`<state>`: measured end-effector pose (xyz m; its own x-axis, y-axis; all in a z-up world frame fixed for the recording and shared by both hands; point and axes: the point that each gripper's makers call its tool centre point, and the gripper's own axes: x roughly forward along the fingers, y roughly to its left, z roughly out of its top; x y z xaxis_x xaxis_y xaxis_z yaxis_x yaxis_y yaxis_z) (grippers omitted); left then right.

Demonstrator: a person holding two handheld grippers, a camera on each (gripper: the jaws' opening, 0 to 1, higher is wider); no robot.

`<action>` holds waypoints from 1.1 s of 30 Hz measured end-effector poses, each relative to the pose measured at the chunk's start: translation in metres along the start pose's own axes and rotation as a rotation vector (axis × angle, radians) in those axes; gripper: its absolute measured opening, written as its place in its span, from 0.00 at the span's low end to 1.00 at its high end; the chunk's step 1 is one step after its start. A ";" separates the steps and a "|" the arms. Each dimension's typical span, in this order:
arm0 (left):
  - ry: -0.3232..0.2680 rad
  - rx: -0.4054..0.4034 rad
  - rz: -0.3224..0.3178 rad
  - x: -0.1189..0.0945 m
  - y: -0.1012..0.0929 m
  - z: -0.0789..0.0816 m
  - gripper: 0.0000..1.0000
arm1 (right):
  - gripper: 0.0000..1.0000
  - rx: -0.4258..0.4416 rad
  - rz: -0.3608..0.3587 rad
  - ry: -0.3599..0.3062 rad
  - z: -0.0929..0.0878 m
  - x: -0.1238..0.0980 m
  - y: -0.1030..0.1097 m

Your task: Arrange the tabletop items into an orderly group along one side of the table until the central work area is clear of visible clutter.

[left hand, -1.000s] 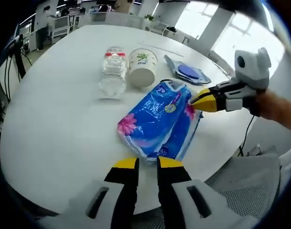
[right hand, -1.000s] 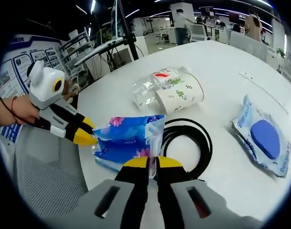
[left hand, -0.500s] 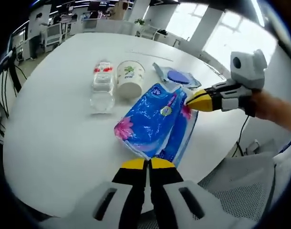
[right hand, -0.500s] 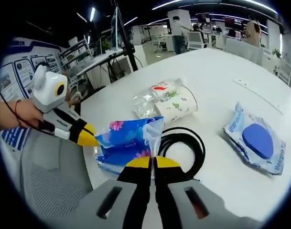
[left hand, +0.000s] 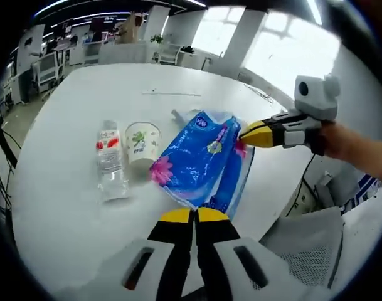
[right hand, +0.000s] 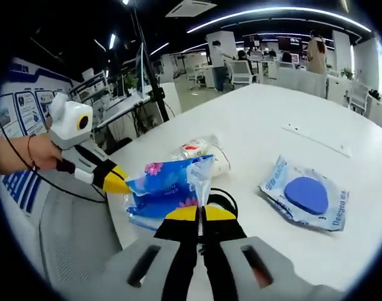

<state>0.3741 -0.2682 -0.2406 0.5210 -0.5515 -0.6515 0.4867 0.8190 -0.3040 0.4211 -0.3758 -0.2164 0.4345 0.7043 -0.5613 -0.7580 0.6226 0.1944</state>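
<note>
Above the white table, you held the blue tissue pack aloft. Your left gripper and right gripper each clenched one end of it.

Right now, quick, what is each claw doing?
Left claw: closed on the blue tissue pack.
Right claw: closed on the same pack's other end.

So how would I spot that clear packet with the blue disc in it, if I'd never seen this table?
Start at the big white round table. The clear packet lies flat and alone, apart from the blue tissue pack held up by both hand-held grippers. Nothing else here shows a solid blue disc through transparent wrapping.
</note>
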 end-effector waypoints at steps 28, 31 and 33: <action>-0.046 0.278 -0.233 0.074 -0.109 0.154 0.00 | 0.00 0.109 -0.306 -0.192 0.029 -0.139 -0.120; -0.045 0.298 -0.251 0.087 -0.122 0.167 0.00 | 0.00 0.117 -0.339 -0.206 0.028 -0.155 -0.136; -0.048 0.308 -0.264 0.094 -0.130 0.176 0.00 | 0.00 0.124 -0.360 -0.212 0.027 -0.163 -0.145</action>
<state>0.4829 -0.4542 -0.1403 0.3788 -0.7490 -0.5436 0.7916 0.5665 -0.2290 0.4735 -0.5716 -0.1317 0.7609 0.4810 -0.4355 -0.4813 0.8685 0.1184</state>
